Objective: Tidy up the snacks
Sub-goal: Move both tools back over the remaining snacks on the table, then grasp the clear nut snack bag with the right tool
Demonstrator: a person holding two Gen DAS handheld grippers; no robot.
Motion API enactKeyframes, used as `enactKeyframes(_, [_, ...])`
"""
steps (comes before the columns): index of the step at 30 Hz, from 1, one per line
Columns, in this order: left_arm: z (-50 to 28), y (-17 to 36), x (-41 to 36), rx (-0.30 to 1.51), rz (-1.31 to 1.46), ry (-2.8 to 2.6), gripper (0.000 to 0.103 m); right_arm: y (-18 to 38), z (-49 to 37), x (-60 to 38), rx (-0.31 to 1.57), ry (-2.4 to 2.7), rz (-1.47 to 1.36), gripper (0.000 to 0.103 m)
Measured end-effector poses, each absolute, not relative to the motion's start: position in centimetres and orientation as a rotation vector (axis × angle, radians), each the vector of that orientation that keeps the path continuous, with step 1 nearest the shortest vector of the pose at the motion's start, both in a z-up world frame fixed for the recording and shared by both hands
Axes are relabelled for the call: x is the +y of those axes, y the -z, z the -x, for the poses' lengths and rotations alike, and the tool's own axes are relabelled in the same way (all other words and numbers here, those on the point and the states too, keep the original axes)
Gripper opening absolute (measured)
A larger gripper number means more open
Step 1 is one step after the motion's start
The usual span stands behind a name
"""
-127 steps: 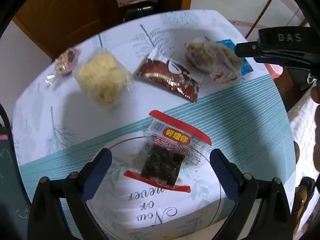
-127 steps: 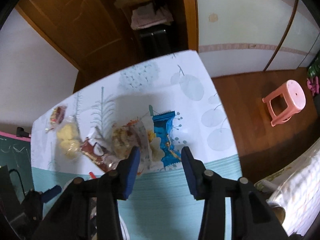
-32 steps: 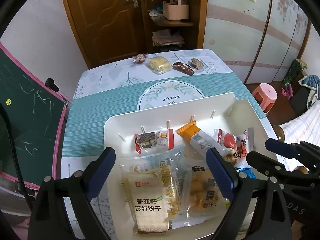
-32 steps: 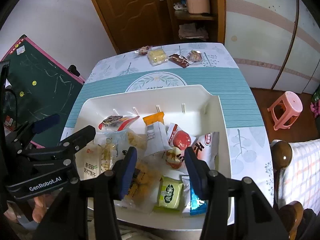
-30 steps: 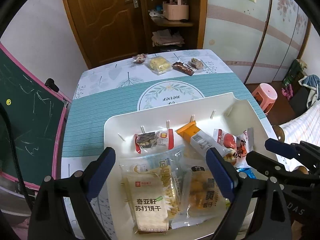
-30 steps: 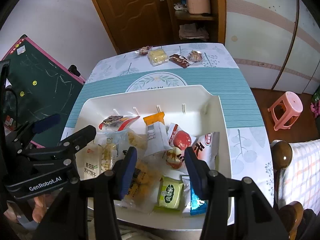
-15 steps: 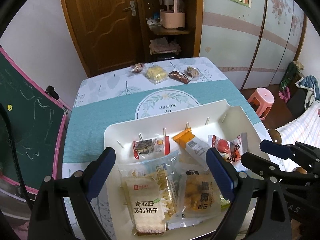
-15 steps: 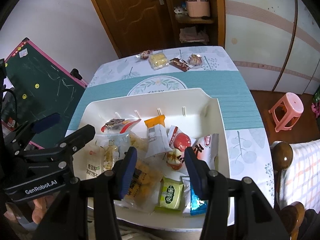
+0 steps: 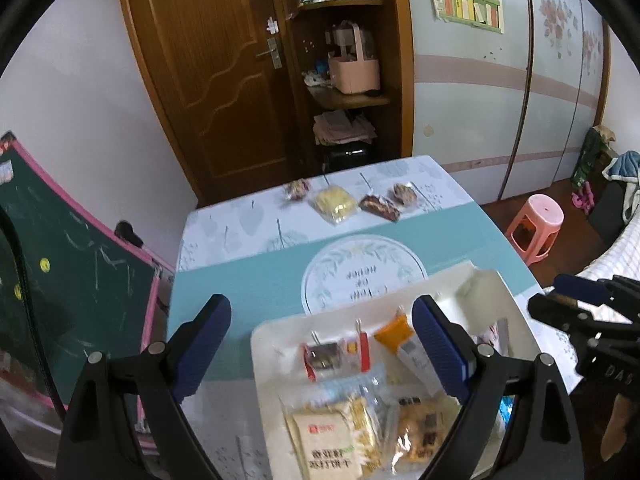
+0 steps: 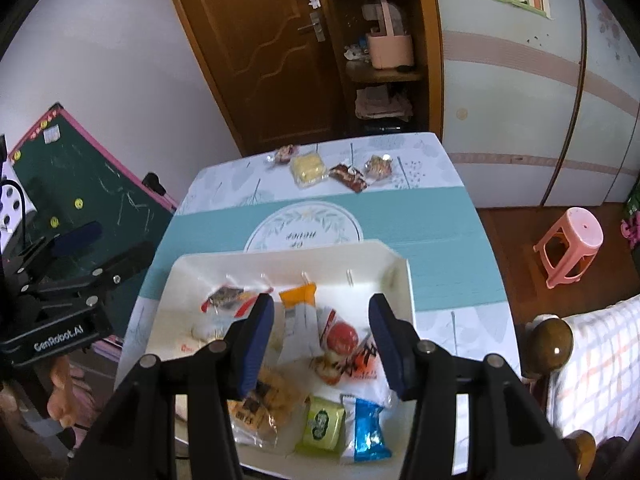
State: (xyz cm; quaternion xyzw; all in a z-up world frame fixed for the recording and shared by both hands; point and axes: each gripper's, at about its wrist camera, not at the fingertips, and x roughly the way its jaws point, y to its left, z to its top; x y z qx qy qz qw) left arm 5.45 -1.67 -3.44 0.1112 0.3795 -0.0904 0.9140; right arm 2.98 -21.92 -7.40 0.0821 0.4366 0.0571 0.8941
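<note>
A white tray [image 9: 486,292] [image 10: 402,276] sits at the near end of the table and holds several snack packs, among them a red-edged pack [image 9: 334,356], an orange pack [image 10: 298,294], a blue pack [image 10: 370,436] and a green pack [image 10: 322,426]. My left gripper [image 9: 322,344] is open and empty above the tray's left part. My right gripper [image 10: 322,334] is open and empty above the tray's middle. Several snacks lie in a row at the table's far end: a yellow pack [image 9: 334,204] [image 10: 306,168] and a dark red pack [image 9: 380,206] [image 10: 348,176] among them.
A green chalkboard with a pink frame [image 9: 60,288] [image 10: 88,188] leans at the table's left. A pink stool [image 9: 534,224] [image 10: 568,246] stands on the floor at the right. A wooden door [image 9: 208,72] and shelves are behind the table. A bedpost knob [image 10: 550,340] is near right.
Both grippers have tilted up and drawn back, so the tray sits lower in both views and more of the room shows. The snacks have not moved. Both grippers stay open.
</note>
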Motion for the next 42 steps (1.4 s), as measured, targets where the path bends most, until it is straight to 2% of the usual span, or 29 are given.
enactKeyframes(12, [-16.7,-1.0,-5.0,0.809,-0.232,0.210,0.092,2.2,-13.4,-26.1,0.869,-0.026,-0.085,0.050])
enactKeyframes(20, [-27.4,-1.0,-8.9,0.850,-0.184,0.193,0.092,2.3,-24.3,-28.6,0.931,0.011,-0.099,0.050])
enactKeyframes(29, [-35.9,8.0,-12.8,0.968,-0.132,0.163,0.092,10.6,-33.4,-31.8,1.095,0.029,-0.213,0.050])
enactKeyframes(36, [-38.9,15.7,-13.4,1.075,-0.083,0.126,0.091,18.3,-36.7,-31.6,1.201,0.005,-0.284,0.050])
enactKeyframes(42, [-40.2,19.0,-11.8,1.113,0.064,0.118,0.089,23.0,-38.8,-30.1,1.246,-0.014,-0.323,0.050])
